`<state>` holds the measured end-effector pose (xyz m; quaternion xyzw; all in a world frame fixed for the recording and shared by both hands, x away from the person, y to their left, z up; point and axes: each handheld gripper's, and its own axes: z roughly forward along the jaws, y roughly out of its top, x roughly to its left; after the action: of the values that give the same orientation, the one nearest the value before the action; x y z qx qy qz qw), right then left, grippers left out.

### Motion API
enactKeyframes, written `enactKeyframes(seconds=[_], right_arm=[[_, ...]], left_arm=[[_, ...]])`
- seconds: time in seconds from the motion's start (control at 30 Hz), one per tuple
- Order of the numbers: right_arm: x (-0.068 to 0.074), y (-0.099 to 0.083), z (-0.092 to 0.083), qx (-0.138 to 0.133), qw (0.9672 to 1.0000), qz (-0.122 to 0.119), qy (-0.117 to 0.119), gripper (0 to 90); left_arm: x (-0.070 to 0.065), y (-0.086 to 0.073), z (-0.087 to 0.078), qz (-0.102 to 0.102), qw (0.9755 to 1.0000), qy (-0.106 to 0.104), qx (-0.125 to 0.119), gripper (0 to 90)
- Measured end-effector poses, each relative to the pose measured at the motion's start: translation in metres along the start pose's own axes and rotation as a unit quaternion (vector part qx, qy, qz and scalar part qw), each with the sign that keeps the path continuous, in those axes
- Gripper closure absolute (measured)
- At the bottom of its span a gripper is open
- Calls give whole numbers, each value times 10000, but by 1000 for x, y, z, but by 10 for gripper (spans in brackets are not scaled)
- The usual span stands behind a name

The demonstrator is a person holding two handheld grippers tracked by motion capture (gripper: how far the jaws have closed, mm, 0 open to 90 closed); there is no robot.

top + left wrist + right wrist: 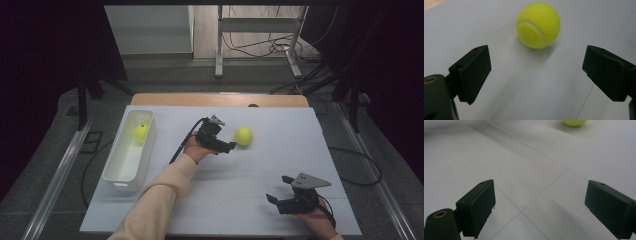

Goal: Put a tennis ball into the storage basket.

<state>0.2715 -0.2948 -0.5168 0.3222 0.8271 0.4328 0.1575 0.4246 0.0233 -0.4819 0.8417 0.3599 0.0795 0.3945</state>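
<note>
sitting on the white table (260, 165), the tennis ball (538, 25) is seen just ahead of the left gripper (536, 72), jaws spread wide, nothing held. no readable writing on it. right gripper (539, 205) is gaping too, ball cut off at top there.

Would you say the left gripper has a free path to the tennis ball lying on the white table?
Probably yes: the left gripper has its jaws wide open and aimed at the tennis ball, with only bare table between them.
</note>
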Motion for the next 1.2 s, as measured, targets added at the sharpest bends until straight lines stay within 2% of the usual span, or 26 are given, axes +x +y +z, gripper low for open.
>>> enactKeyframes(seconds=[0.6, 0.9, 1.2], right_arm=[[0, 0, 0, -12, 10000, 20, 27, 101], [-1, 0, 0, 6, 10000, 22, 22, 101], [-1, 0, -1, 28, 10000, 12, -2, 101]], left_arm=[[-2, 14, 22, 80, 9998, 14, 167, 96], [-1, 15, 35, 31, 9997, -23, 257, 96], [0, 18, 43, 41, 9994, 33, 335, 95]])
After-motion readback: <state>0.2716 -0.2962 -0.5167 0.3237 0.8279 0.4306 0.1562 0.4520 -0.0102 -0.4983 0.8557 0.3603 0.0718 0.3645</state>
